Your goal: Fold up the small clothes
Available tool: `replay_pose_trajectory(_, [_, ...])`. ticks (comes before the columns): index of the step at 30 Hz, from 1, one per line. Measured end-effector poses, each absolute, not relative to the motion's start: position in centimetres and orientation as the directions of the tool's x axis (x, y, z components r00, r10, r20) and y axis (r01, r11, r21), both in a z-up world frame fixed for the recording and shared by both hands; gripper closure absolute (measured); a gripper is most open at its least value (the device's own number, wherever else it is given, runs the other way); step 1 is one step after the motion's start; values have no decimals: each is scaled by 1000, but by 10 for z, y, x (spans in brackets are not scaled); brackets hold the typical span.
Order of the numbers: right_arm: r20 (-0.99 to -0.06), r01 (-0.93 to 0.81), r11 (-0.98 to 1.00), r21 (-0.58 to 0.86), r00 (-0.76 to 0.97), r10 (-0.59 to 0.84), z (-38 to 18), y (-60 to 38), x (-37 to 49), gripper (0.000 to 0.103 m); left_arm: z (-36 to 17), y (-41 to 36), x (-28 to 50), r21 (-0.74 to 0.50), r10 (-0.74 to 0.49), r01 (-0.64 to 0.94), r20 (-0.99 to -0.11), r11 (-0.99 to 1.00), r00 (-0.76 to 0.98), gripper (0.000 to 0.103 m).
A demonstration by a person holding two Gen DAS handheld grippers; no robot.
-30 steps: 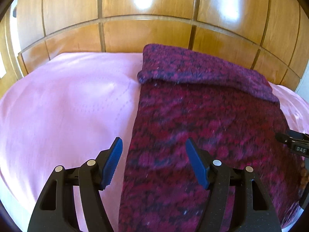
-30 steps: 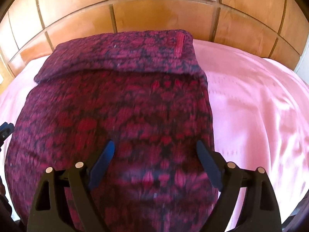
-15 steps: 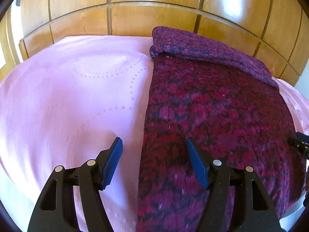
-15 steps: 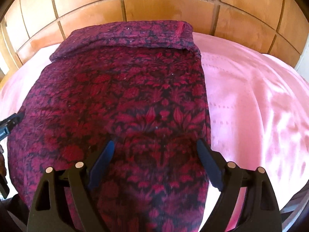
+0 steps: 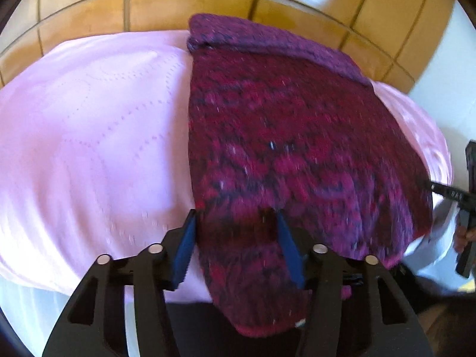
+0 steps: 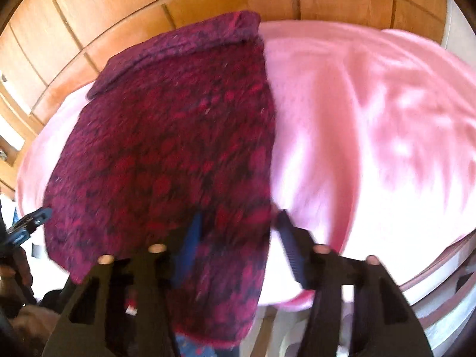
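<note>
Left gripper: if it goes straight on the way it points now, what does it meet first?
The left gripper would most likely meet the dark red patterned garment first. Its near left corner already sits between the open jaws, over the pink bedsheet. Depth is unclear because of blur.

A home bedroom: pink bedspread [image 5: 89, 136] against wooden wardrobe panels [image 5: 89, 9].

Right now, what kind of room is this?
Probably a bedroom: a pink bedspread covers what looks like a bed, wooden panels stand behind it, and a dark red patterned garment lies on top.
</note>
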State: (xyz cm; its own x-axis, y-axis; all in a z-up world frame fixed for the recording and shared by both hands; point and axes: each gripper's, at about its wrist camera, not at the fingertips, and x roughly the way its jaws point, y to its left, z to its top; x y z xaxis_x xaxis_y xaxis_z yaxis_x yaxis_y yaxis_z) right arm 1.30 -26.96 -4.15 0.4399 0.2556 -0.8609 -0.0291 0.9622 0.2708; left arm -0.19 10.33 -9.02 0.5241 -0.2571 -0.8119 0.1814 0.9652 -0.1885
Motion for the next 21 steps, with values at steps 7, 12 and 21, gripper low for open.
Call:
replay_pose_trajectory(7, [-856, -76, 923, 378, 351, 380, -41, -256, 8, 81, -78, 111, -2, -256, -328, 208, -797, 944, 507, 87])
replay_pose_trajectory(12, [-731, -122, 847, 517, 452, 511, -1, -257, 30, 84, -51, 130, 14, -457, -487, 195, -702, 868, 520, 89])
replay_pose_trajectory(21, [-666, -65, 824, 563, 555, 499, 9, -257, 129, 86, -35, 132, 107, -624, -568, 116, -598, 773, 566, 91])
